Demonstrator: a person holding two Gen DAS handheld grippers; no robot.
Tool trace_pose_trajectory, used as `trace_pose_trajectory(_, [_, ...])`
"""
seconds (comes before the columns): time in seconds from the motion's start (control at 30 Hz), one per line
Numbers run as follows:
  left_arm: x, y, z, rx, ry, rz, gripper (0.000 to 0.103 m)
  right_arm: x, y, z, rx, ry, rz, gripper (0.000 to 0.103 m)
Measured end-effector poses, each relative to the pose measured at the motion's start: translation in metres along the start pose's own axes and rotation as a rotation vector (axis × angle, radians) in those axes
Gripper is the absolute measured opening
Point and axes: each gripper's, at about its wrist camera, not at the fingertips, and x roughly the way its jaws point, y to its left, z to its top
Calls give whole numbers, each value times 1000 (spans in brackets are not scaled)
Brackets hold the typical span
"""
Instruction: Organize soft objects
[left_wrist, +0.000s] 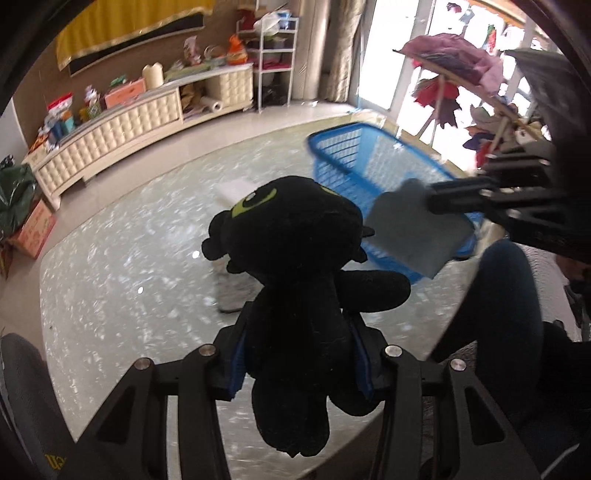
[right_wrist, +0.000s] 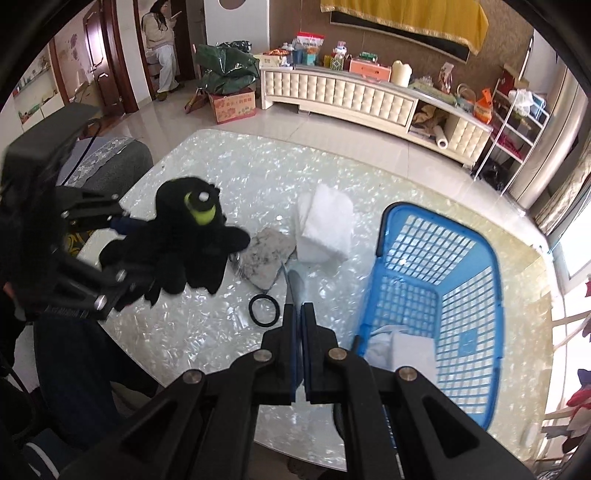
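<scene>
We find the left gripper (left_wrist: 295, 354) clamped on a black dragon plush toy (left_wrist: 295, 295), its blue-lined pads pressing the toy's body from both sides, with the head and green eyes pointing away from the camera and the legs hanging toward it. In the right wrist view the same toy (right_wrist: 184, 240) hangs clear above the table, so we judge the step in hand to be the carrying of this toy toward the basket.

The right gripper (right_wrist: 298, 332) has its fingers together, and a thin grey cloth (left_wrist: 417, 229) is pinched between their tips; in the left wrist view it hangs as a flat grey sheet in front of the basket's near rim. We cannot tell its exact material.

On the pearl-patterned glass table (right_wrist: 184, 350) lie a black hair tie (right_wrist: 263, 310), just beside the right fingertips, then a grey mottled rag (right_wrist: 264, 254), then a white folded foam pad (right_wrist: 325, 229) touching or nearly touching the rag. The blue plastic basket (right_wrist: 495, 295) stands at the table's right side and already holds white cloth (right_wrist: 402, 350) at its near end.

In our judgement the next move calls for bringing the toy over the basket's open top before the pads part, with the right gripper and its cloth kept out of the path. Beyond the table stand a cream cabinet (right_wrist: 354, 96) and a person (right_wrist: 160, 48) by the door
</scene>
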Motion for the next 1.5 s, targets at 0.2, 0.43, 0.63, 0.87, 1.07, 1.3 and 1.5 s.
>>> trace_pose_trajectory(0.2, [-10,-26,6,-7,-75,0,45,-15,-7,-4,-28,-31,-23,2])
trace_pose_trajectory(0.43, [-7,-45,15,-42,-120,23,45,-26,-22,-4,-36,-71,-45,2])
trace_pose_trajectory(0.63, [3,-57,29,-40,-127,34,45,-24,-45,-6,-8,-82,-67,2])
trace_pose_trajectory(0.87, [17,-68,41,-17,-100,29,45,5,-75,-15,55,-13,-61,2])
trace_pose_trajectory(1.07, [29,-70,49,-16,-74,29,45,46,-101,-27,114,78,-62,2])
trace_pose_trajectory(1.3, [37,-70,52,-28,-52,33,45,80,-111,-35,166,152,-72,3])
trace_pose_trajectory(1.5, [40,-73,53,-36,-43,40,45,76,-114,-38,189,127,-87,44])
